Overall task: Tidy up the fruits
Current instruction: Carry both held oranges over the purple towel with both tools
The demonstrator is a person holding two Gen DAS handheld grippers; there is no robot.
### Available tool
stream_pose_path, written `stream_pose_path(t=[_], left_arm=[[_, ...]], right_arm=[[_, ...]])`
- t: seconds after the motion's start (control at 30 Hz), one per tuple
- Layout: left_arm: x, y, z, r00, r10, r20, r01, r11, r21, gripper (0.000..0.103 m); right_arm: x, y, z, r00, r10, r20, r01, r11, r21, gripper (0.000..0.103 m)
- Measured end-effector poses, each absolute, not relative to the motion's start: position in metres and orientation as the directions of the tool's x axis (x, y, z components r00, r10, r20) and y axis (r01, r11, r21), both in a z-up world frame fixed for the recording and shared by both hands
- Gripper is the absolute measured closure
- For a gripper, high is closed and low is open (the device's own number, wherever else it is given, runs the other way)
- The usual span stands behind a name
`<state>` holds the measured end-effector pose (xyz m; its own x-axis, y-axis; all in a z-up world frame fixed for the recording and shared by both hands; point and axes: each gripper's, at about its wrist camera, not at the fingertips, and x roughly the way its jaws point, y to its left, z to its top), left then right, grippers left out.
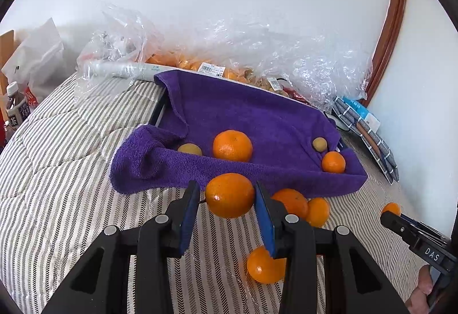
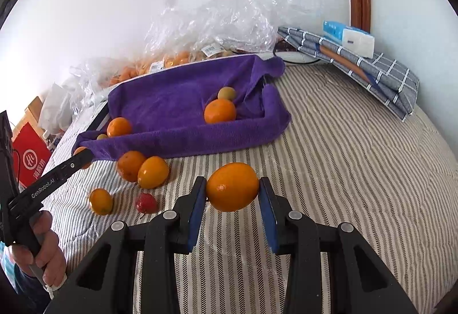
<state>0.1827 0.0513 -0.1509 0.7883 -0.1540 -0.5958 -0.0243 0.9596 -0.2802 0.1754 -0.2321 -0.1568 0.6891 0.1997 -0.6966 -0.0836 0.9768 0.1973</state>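
My left gripper is shut on an orange, held above the striped bedcover just in front of the purple towel-lined tray. My right gripper is shut on another orange, off the tray's near right corner. The tray holds a large orange, a small orange and two small yellowish fruits. Loose on the bedcover lie three oranges and a red strawberry, between the two grippers.
Crumpled clear plastic bags with more fruit lie along the wall behind the tray. A folded checked cloth with a tissue pack sits at the far right. At the left are a red box and a bottle.
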Motion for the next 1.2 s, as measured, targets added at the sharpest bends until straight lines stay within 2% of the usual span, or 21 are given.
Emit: stream_pose_path(t=[0.67, 0.97, 1.2], left_arm=[[0.192, 0.099, -0.128, 0.831, -0.13, -0.541, -0.117, 0.909, -0.399, 0.066], [0.233, 0.106, -0.103, 0.842, -0.073, -0.535, -0.123, 0.939, -0.322, 0.066], [0.277, 0.104, -0.106, 0.83, -0.083, -0.551, -0.131, 0.932, -0.337, 0.066]], right_arm=[[0.207, -0.233, -0.118, 0.752, 0.187, -0.632, -0.108, 0.981, 0.162, 0.066], [0.255, -0.216, -0.111, 0.765, 0.229, -0.602, -0.169, 0.973, 0.155, 0.066], [0.295, -0.2, -0.106, 0.766, 0.25, -0.592, -0.211, 0.968, 0.135, 0.066]])
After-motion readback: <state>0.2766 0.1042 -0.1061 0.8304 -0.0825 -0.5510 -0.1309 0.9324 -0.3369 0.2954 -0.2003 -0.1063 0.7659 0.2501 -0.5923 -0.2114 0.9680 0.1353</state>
